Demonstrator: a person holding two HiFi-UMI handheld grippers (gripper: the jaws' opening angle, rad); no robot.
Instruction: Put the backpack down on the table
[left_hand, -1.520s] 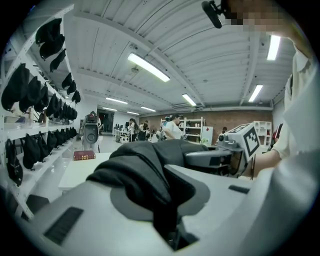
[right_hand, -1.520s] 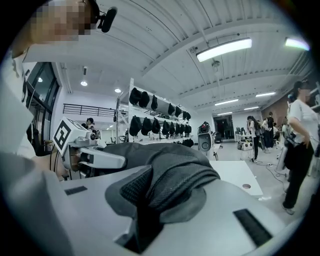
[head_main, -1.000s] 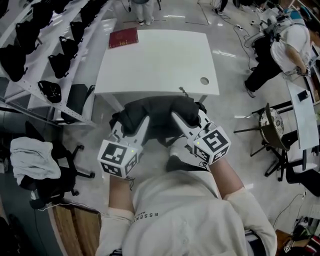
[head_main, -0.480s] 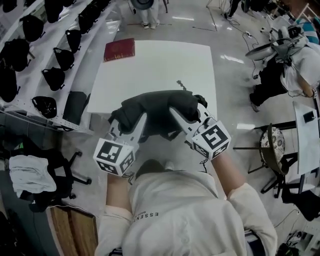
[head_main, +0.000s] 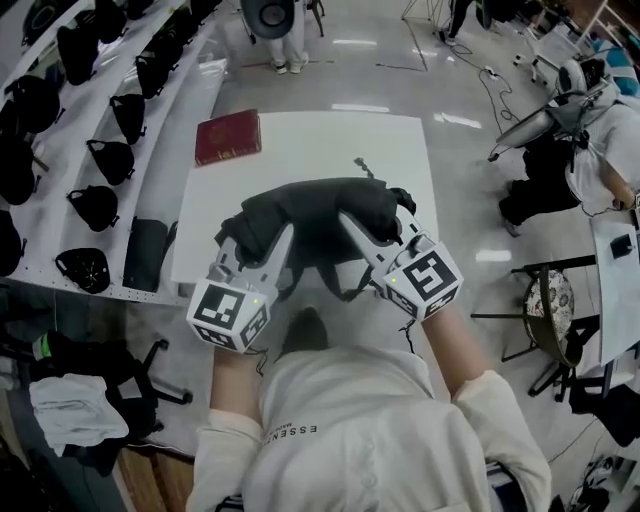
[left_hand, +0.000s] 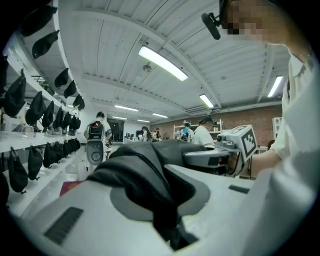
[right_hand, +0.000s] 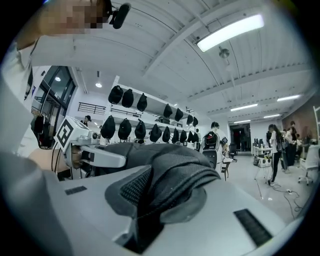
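Several black bags (head_main: 95, 205) sit in rows on the white shelves (head_main: 55, 235) along the left edge of my head view, with a white cloth (head_main: 75, 420) draped over an office chair (head_main: 100, 365) below them. Beside the shelves stands the white table (head_main: 320, 140), and a red book (head_main: 228, 137) lies flat at its far left corner.

Nearer me, the left gripper (head_main: 255, 240) is clamped on the left side of the black backpack (head_main: 315, 210). In the left gripper view I see a thick fold of dark fabric pinched between the two white jaws, which stand only slightly apart around it. The backpack hangs crosswise between both tools over the near half of the table, well apart from the book, with loose straps (head_main: 348, 285) dangling beneath it. I cannot tell whether its underside touches the tabletop.

On its right side, the right gripper (head_main: 375, 232) bites down on it in the same way: the right gripper view shows mesh-textured padding squeezed between those jaws. Both grippers' marker cubes face up toward my camera, carried at the ends of the wearer's cream sleeves (head_main: 480, 420).

Farther right, across the glossy floor (head_main: 470, 200), a person (head_main: 595, 150) in a light top and dark trousers is near a round stool (head_main: 548, 295).
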